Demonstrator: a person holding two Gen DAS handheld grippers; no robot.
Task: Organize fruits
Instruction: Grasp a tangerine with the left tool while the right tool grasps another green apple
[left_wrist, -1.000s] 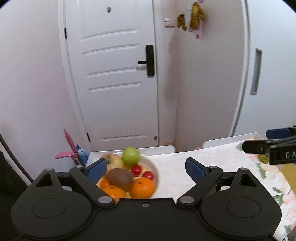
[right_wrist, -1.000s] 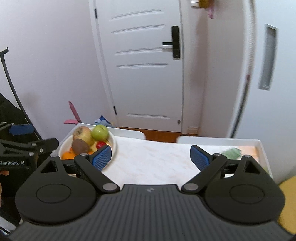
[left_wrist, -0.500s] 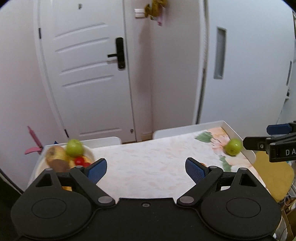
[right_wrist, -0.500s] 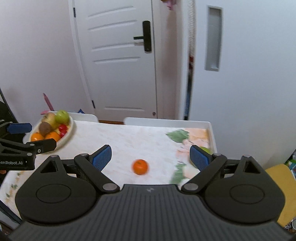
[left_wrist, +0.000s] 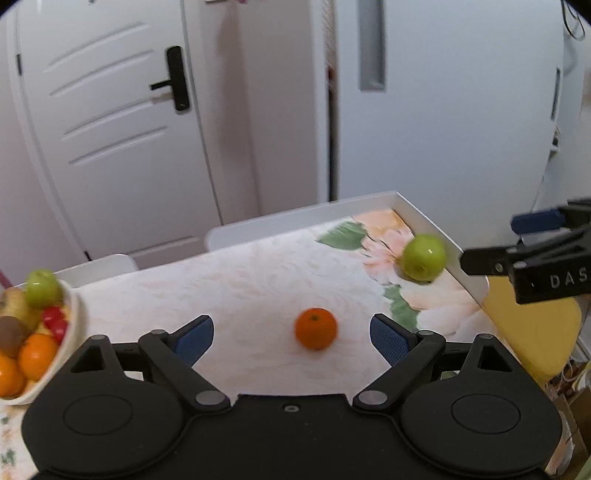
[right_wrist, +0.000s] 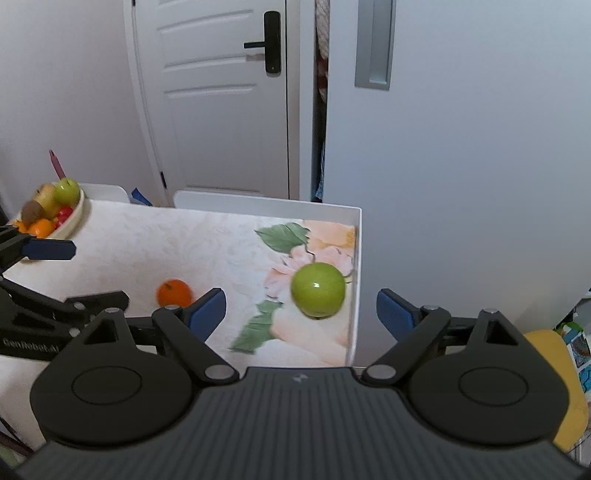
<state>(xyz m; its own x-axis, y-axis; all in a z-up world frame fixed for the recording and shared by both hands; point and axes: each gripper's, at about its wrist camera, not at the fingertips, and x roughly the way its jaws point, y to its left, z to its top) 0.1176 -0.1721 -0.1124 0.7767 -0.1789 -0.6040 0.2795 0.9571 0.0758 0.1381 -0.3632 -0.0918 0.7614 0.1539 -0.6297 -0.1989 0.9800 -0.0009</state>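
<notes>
- A white panelled door (left_wrist: 110, 122) with a black handle (right_wrist: 271, 44) stands behind the table (left_wrist: 240, 280), beside a plain white wall panel with a recessed grey slot.
- The table carries a pale marbled cloth with a flower print at its far right corner and has a raised white rim (right_wrist: 356, 258) along the right edge.
- A white bowl (left_wrist: 72, 332) sits at the table's left end. It holds a green apple, a yellowish fruit, a brown kiwi, small red fruits and oranges, heaped together.
- A loose orange (left_wrist: 316, 328) lies on the cloth near the middle of the table, well apart from the bowl.
- A loose green apple (right_wrist: 318, 290) lies on the flower print, just beside the right rim.
- Left gripper (left_wrist: 291, 338): jaws spread wide, nothing between the blue pads (left_wrist: 194, 338). In its own view the orange sits ahead, between the two fingers, untouched.
- Right gripper (right_wrist: 301, 310): jaws spread wide, empty. In its own view the green apple sits ahead, between the fingers, with clear gaps on both sides.
- Each gripper appears at the edge of the other's view.
- A yellow seat (left_wrist: 535, 332) shows beyond the table's right edge.
</notes>
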